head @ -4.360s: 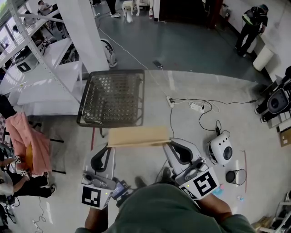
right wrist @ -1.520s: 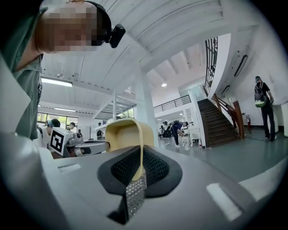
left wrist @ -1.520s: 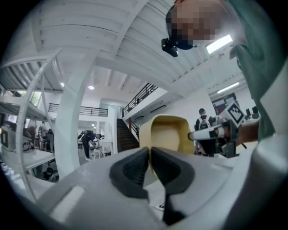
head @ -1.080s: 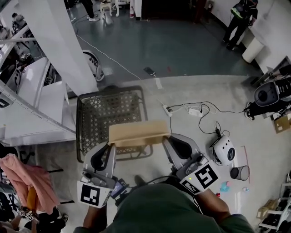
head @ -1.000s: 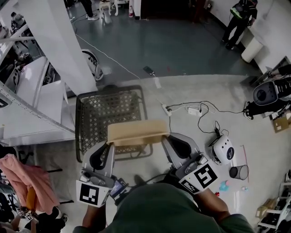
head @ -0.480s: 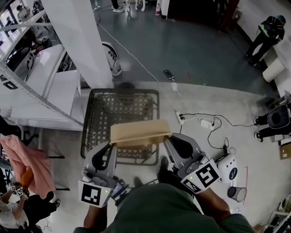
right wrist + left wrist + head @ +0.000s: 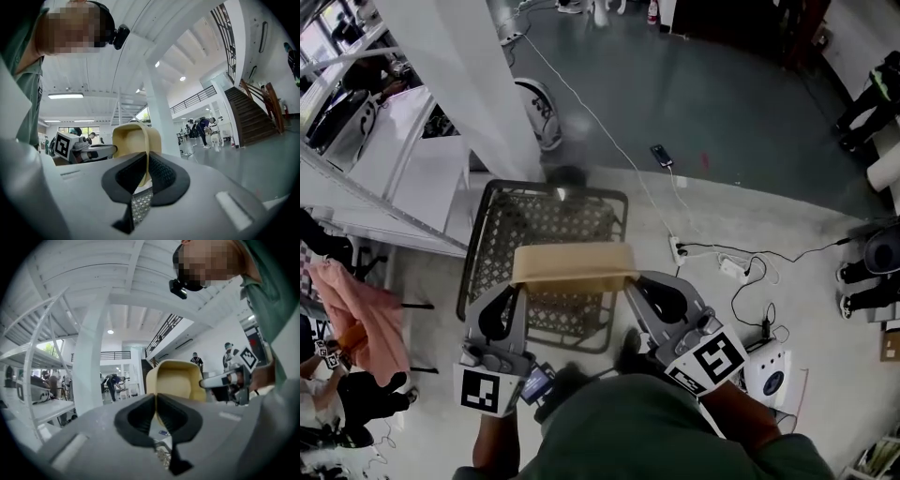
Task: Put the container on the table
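A broad white square pillar (image 7: 459,75) rose at the upper left. Near its foot, a black square mesh-topped bench (image 7: 502,220) stood on the pale concrete floor (image 7: 750,216). The tan rounded-rectangular plastic container (image 7: 572,264) was held up between the two tools, lying over the bench's near half in the head view. The left hand-held gripper (image 7: 514,292) pinched its left end wall between nearly closed jaws, and the right hand-held gripper (image 7: 636,286) clamped the thin right end wall likewise

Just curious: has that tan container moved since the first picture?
Yes. The container has gone forward: once short of the black mesh table, it now hangs over it.
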`<state>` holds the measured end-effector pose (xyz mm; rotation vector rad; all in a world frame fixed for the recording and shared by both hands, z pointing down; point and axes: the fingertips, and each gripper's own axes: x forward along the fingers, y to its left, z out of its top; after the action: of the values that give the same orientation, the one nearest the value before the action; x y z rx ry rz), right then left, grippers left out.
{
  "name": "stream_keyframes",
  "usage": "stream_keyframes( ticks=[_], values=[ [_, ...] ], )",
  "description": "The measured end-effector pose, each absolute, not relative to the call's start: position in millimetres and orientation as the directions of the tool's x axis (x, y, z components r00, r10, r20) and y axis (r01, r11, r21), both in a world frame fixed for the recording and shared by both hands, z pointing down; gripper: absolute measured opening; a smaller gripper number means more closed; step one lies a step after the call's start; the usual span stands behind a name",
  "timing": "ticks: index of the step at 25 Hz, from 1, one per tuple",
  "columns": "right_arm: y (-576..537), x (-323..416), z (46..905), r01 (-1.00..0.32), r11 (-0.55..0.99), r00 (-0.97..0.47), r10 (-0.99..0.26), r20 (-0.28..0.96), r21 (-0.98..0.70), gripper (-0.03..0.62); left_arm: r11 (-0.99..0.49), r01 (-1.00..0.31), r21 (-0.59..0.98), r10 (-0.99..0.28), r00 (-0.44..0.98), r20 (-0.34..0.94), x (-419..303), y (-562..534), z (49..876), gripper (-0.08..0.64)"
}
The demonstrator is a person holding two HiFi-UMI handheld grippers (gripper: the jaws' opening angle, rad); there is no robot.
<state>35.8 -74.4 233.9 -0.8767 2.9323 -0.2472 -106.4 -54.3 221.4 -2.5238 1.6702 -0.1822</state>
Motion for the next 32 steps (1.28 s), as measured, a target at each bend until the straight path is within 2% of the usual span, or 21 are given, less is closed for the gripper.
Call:
stream_keyframes(
  ticks=[4,9,24,32],
  values=[
    [-87,50,238,-0.529,0.829,-0.84,-0.542,-0.028,-0.18,0.02,-0.385,-0.903,-0.192,-0.923,0.381,0.058,-93,-68,227,0.017],
    [-102,53,237,-0.58,0.795,-0.804,-0.594,-0.032,-0.177,0.02,-0.459,-0.873,-0.162,-0.888,0.452,0.079,-93,-89,231,0.017],
    [-112,-27,239,-0.715,0.682,-0.692,-0.721,0.022,-0.154,0.018,-0.603,-0.789,-0.116,-0.796,0.604,0.03,-171,-118,230,0.02],
    [-126,-42,252,-0.774,0.618,-0.628,-0.777,0.042,-0.136,0.018,-0.656,-0.75,-0.087,-0.754,0.656,0.028,-185,-142,247,0.02]
  ],
)
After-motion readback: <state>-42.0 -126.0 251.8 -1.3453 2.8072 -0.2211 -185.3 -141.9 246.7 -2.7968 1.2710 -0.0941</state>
